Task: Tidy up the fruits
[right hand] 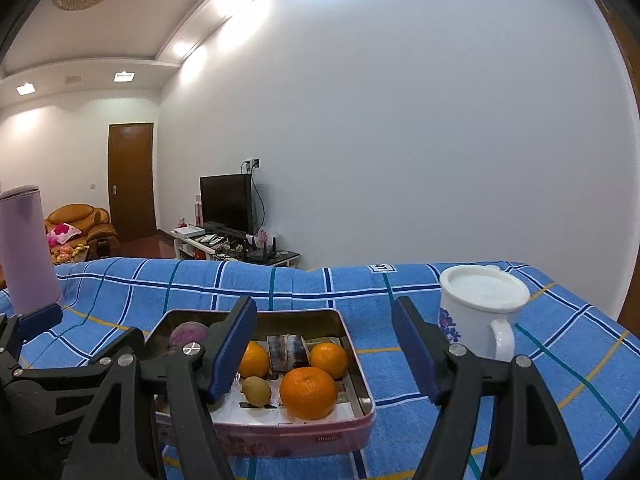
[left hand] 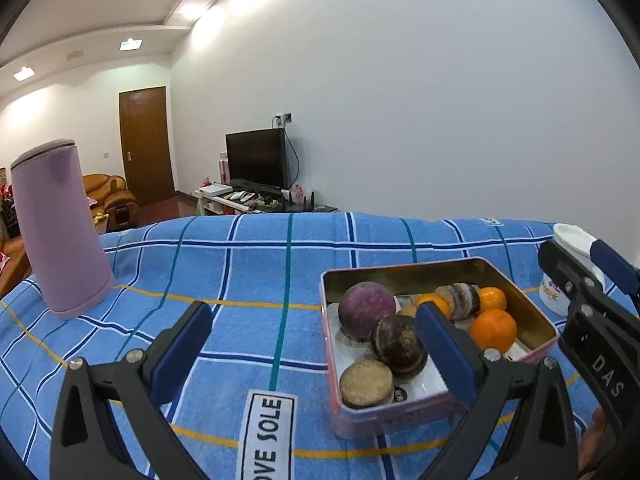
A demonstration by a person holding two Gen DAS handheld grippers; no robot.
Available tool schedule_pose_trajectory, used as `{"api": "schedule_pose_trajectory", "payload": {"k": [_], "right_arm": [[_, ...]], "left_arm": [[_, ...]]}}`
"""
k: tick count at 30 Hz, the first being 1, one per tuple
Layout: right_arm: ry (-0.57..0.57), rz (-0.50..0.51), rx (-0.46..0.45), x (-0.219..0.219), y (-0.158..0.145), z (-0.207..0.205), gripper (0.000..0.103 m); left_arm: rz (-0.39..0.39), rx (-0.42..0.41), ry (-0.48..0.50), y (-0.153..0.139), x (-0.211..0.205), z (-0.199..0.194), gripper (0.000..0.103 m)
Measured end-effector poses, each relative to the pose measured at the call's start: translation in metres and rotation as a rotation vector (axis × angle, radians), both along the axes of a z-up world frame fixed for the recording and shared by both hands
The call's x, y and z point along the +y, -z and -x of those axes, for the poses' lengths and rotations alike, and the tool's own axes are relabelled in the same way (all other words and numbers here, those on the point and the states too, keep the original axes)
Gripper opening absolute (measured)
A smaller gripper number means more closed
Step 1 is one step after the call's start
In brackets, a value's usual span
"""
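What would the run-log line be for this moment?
left gripper: open, empty | right gripper: open, empty | fruit: in tin | mug: right of tin

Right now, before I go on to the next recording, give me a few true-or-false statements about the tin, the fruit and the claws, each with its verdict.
1. Three oranges lie in the tin. True; the nearest orange is the biggest in view.
2. The right claw is shut on an orange. False: it is open and holds nothing.
3. The white mug stands inside the tin. False: it stands on the blue checked cloth, to the tin's right.
4. The left claw is open and empty. True.
5. The purple flask lies on its side. False: it stands upright on the cloth.
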State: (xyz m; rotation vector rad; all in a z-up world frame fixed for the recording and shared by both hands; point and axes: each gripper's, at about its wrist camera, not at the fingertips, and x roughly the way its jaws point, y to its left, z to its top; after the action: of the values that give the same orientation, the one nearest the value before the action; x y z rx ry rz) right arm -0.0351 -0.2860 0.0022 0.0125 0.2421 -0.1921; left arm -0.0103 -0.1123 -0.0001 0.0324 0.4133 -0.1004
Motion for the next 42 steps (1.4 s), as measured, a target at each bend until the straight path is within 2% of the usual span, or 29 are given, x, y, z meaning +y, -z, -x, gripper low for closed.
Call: {"api": "schedule_pose_trajectory", "payload": {"k": [8,14,18,42], "right_arm": [[0.012,0.003,-0.025,-0.001,-0.002,0.024,0.072],[0.034,0.018,-0.079,-0.003,-0.007,0.049,0.072],[0.036,0.020,-0.093,-0.003,-0.009,0.057,0.076],[0.062,0.011,-0.116,-0.004,-0.008,0.071,0.076]], "left_arm": [[-0.014,-0.039,0.021,-0.003,0.000,0.023,0.103],[-0.009,-0.066,0.024,-0.004,0.002,0.039,0.103],[-0.005,-0.080,0.027,-0.006,0.004,0.046,0.103],[-0.004,-0.084,0.041,-0.007,0.005,0.055,0.103]]}}
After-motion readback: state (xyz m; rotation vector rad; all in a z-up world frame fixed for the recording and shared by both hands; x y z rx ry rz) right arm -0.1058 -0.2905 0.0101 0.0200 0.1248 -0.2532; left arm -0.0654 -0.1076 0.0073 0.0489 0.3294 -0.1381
